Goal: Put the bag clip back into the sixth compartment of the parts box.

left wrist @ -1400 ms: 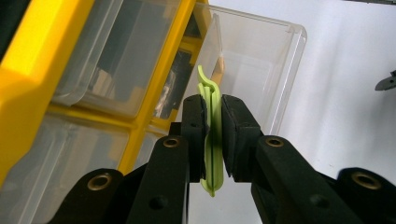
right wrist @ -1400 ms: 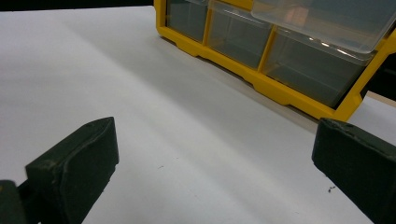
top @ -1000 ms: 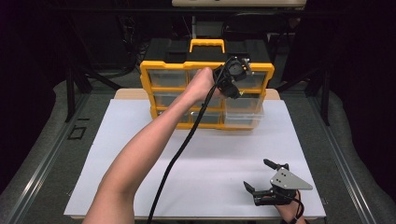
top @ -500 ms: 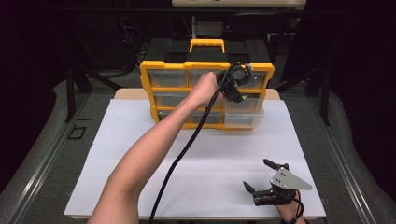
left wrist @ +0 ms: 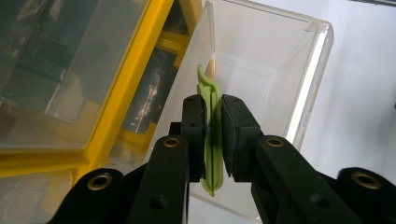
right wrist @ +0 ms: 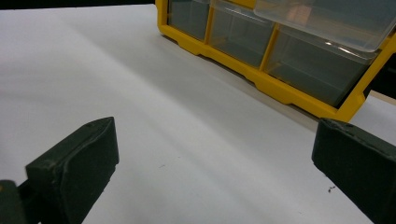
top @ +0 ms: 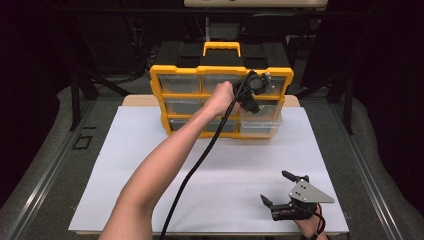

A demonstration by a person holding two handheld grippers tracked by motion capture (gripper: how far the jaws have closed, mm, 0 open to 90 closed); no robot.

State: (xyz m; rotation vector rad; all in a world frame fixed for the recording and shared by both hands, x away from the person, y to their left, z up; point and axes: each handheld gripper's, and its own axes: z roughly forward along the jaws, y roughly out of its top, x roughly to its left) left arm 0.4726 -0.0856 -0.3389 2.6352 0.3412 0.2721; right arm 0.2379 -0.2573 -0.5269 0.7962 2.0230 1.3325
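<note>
Gripping a thin green clip [left wrist: 211,140] between clenched jaws, the left gripper [left wrist: 212,135] hangs over an open clear drawer [left wrist: 299,79] pulled out of the yellow organizer [top: 220,75]. That drawer looks bare inside. Nearer me, the right gripper [top: 283,189] rests on the white sheet [top: 125,165], jaws spread wide, grasping nothing.

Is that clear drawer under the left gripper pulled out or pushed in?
Pulled out. The clear drawer juts forward from the yellow organizer, and the left gripper holds a green clip above its open top.
</note>
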